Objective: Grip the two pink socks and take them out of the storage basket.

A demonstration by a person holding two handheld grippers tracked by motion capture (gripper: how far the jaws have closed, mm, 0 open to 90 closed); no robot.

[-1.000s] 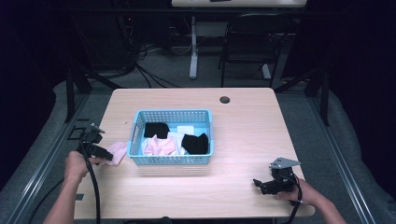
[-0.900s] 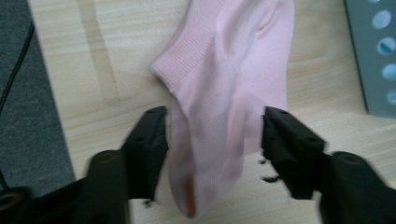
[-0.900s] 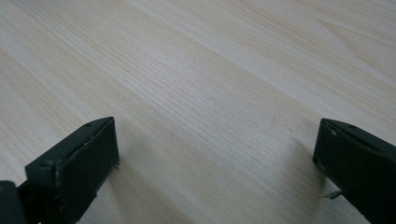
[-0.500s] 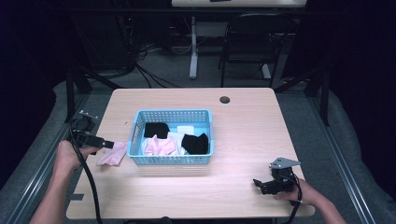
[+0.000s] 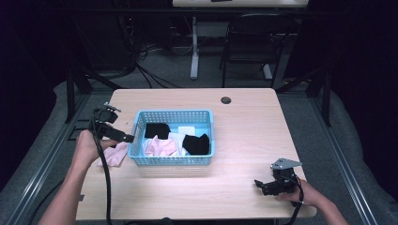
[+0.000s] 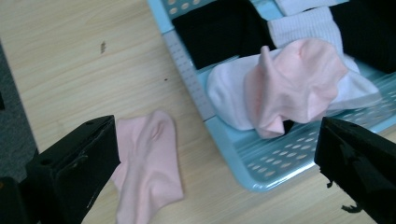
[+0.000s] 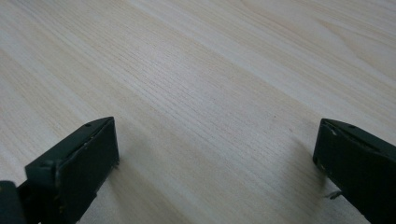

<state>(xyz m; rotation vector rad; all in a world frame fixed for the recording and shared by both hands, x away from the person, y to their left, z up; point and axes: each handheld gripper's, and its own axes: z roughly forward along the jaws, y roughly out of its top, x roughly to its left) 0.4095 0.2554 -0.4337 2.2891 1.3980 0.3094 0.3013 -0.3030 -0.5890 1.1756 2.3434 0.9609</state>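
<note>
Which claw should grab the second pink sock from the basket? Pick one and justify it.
Left. The left claw hangs open at the blue basket rim, looking onto the pink sock inside. The right claw sits open over bare table, far off.

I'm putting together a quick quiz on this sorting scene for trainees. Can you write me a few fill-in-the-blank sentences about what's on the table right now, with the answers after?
1. The pink sock outside the basket lies on the basket's ____ side in the high view.
2. The left gripper has its jaws ____ and holds nothing.
3. The right gripper hangs over bare ____, near the table's front edge.
4. The plastic basket is ____ in colour.

Missing words: left; open; wood; blue
</note>
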